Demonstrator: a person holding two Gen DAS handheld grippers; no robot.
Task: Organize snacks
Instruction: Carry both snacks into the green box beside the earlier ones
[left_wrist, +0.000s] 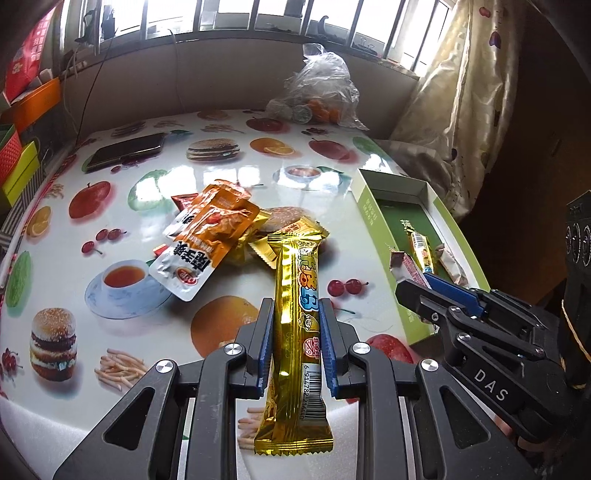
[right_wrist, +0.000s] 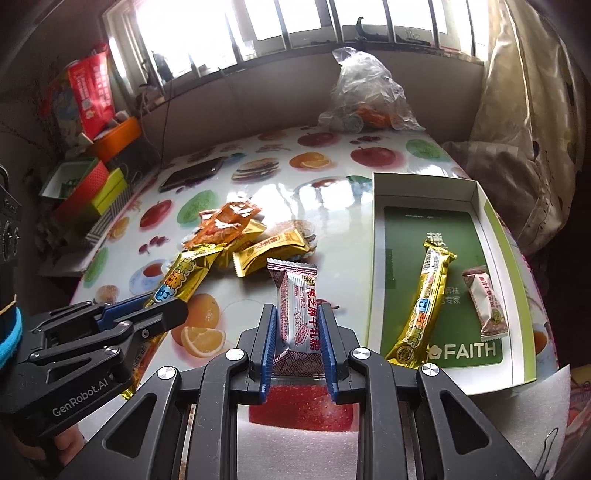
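Along the left edge of the right wrist view, coloured boxes are stacked beside the surface, and a dark phone lies at upper left. At lower left, the left gripper is clenched on a long gold snack bar; in its own view that bar runs up the middle between the blue pads. Left of centre, a pile of orange and gold snack packets lies on the surface. At bottom centre, the right gripper is clamped on a small white and red candy packet. At right, the green box lid holds another gold bar and a small packet. At top centre, a clear plastic bag sits near the far edge.
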